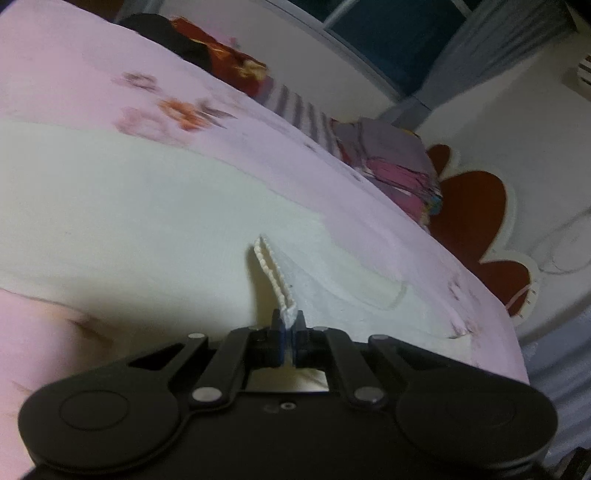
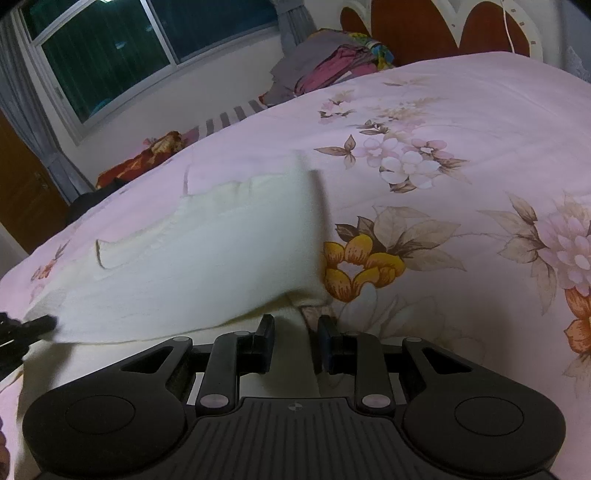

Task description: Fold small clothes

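A cream knitted garment (image 1: 147, 221) lies spread on the pink flowered bed sheet (image 1: 74, 74). My left gripper (image 1: 290, 319) is shut on its scalloped edge, which rises from the bed into the jaws. In the right wrist view the same garment (image 2: 221, 258) has a flap lifted over itself, held up at the left by my left gripper (image 2: 33, 326). My right gripper (image 2: 295, 325) stands at the flap's near right corner. Its jaws are partly apart, and bunched cream cloth fills the gap between them.
A pile of grey, pink and striped clothes (image 2: 332, 66) sits at the far side of the bed by the red and white headboard (image 2: 406, 26). Red and black clothes (image 2: 147, 155) lie at the far left edge. A window (image 2: 110, 55) and a brown door (image 2: 18, 184) lie beyond.
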### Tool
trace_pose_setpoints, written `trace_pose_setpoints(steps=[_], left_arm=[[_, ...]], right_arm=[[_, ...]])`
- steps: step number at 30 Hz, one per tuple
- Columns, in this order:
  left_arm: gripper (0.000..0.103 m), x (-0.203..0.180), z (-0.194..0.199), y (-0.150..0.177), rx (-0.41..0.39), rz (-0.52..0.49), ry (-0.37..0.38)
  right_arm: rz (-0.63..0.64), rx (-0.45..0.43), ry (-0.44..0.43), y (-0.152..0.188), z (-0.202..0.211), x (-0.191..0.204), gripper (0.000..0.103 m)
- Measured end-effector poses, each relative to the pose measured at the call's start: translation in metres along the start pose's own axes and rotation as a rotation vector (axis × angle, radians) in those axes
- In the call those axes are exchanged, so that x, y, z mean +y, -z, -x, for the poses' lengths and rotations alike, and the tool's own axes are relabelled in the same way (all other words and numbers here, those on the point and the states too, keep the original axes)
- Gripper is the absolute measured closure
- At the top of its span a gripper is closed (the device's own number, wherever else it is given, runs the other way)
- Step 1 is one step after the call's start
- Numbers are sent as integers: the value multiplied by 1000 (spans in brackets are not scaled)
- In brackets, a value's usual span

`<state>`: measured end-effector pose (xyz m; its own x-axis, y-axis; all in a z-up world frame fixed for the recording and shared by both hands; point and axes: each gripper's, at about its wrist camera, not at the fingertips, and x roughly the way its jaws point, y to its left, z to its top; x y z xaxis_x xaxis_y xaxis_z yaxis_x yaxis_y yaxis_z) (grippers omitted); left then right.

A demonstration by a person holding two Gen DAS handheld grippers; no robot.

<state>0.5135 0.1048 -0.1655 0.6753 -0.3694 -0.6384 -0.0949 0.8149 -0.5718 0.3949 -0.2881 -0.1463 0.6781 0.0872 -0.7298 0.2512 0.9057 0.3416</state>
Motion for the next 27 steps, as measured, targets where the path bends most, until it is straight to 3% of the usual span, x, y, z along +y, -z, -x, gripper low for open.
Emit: trace_pose_setpoints(steps=[11, 18, 19, 20, 22, 27], left_arm=[[100, 16, 23, -6, -45, -24, -47], [100, 23, 16, 0, -20, -45, -78], [100, 23, 17, 2, -21, -46, -75], [100, 24, 17, 2, -20, -47, -73], [96, 27, 15, 2, -12, -34, -68], [98, 26, 14, 2, -13, -45, -78]], right_arm=[[34, 5, 20, 0, -2, 6, 76], [30, -9, 17, -1, 5, 5, 77], [24, -33, -5, -2, 11, 3, 85], [30, -55, -16, -2, 17, 3, 103], [60, -79, -15, -5, 23, 6, 103], [82, -60, -48, -12, 8, 19, 103]])
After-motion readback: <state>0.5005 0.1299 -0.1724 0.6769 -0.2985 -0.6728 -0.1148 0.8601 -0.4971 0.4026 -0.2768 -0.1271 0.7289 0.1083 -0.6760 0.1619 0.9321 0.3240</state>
